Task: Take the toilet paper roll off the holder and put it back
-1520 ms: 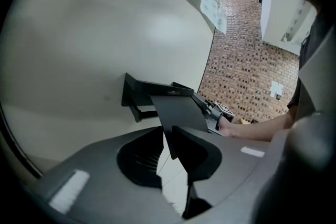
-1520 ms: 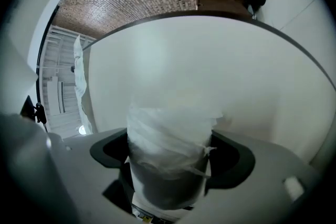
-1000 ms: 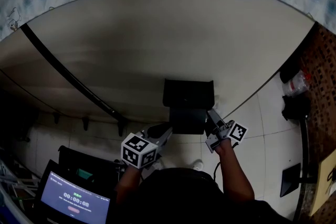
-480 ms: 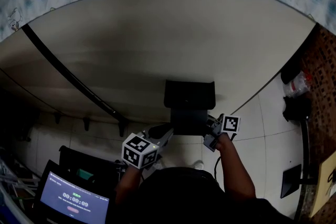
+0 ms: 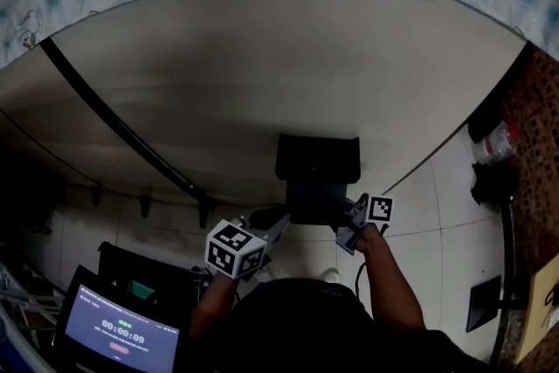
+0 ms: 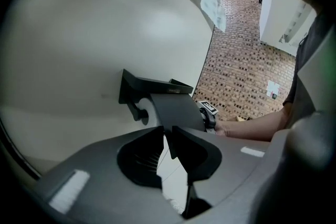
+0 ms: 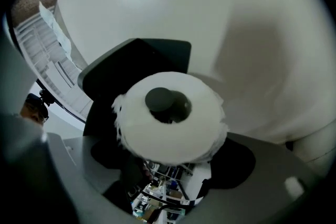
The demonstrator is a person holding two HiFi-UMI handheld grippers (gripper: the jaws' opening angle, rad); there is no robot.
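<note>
A black holder (image 5: 316, 157) is fixed to the pale wall, and its flap (image 5: 314, 198) hides the roll from above. The white toilet paper roll (image 7: 170, 126) sits on the holder's dark spindle knob (image 7: 160, 98), its end facing me. My right gripper (image 7: 173, 165) (image 5: 348, 227) is open at the holder's right end, its jaws flanking the roll's lower part without clear contact. My left gripper (image 6: 169, 139) (image 5: 266, 221) is shut on nothing, a short way left of and below the holder (image 6: 157, 84). A sliver of the roll (image 6: 151, 113) shows under the flap.
A black strip (image 5: 113, 127) runs slantwise down the wall. A lit screen (image 5: 122, 332) stands at the lower left. Dark items (image 5: 489, 179) lie on the tiled floor at the right. A brick wall (image 6: 236, 76) lies beyond the holder.
My right gripper has moved left, closer to the holder's right end, and its marker cube has turned. The left gripper has stayed where it was.
</note>
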